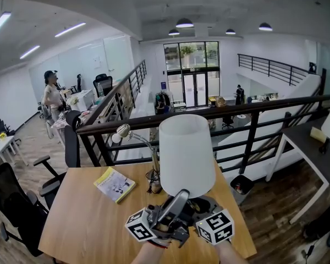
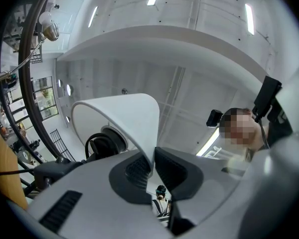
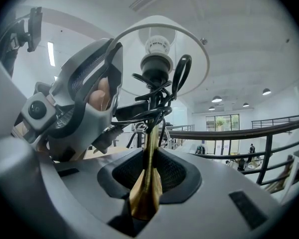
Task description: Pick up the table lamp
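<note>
Lamp (image 1: 186,155) is seen over desk (image 1: 88,213). Its shade (image 2: 120,116) is clenched at the rim by left gripper (image 2: 153,166) jaws. Brass stem (image 3: 148,143) is grasped by right gripper (image 3: 148,173) jaws.

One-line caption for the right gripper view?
Right gripper clamps the table lamp by its brass stem, white shade overhead.

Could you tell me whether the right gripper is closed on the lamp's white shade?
No, the right gripper is closed on the lamp's brass stem, beneath the white shade.
</note>
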### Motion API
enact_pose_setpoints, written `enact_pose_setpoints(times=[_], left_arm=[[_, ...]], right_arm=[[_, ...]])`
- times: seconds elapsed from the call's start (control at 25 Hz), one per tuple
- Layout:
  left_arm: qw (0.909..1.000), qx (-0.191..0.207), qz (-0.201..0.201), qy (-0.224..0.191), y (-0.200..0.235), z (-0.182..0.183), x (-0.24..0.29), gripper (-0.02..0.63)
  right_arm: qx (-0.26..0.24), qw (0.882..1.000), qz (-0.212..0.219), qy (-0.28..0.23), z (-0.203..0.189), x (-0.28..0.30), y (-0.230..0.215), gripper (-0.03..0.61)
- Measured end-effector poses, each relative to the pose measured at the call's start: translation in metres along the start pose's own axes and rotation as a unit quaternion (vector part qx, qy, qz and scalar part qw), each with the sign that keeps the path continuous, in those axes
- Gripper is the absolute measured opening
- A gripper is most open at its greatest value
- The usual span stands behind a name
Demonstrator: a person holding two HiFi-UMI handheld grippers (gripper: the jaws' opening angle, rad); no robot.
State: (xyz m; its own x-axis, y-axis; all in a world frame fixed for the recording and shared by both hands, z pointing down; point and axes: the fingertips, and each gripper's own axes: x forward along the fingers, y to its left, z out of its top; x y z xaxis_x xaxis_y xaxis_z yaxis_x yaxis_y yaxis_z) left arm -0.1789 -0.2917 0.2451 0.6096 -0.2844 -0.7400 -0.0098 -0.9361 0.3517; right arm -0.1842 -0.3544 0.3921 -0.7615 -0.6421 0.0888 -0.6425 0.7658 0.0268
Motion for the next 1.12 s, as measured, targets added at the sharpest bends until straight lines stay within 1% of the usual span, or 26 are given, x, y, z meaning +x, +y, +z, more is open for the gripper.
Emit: enact_pose_setpoints(times=[0.4, 1.12], left_arm=[[0.9999, 0.004, -0.009, 0.004, -0.002, 0.007, 0.004, 0.026], [0.9999, 0.009, -0.008, -0.01, 0.005, 0.022, 0.0, 0.026]], right_arm=[[-0.005, 1.0, -0.005, -0.008, 0.009, 0.004, 0.0, 0.095], [-0.015, 1.0, 0.002, -0.008, 0.015, 0.019, 0.001, 0.095]])
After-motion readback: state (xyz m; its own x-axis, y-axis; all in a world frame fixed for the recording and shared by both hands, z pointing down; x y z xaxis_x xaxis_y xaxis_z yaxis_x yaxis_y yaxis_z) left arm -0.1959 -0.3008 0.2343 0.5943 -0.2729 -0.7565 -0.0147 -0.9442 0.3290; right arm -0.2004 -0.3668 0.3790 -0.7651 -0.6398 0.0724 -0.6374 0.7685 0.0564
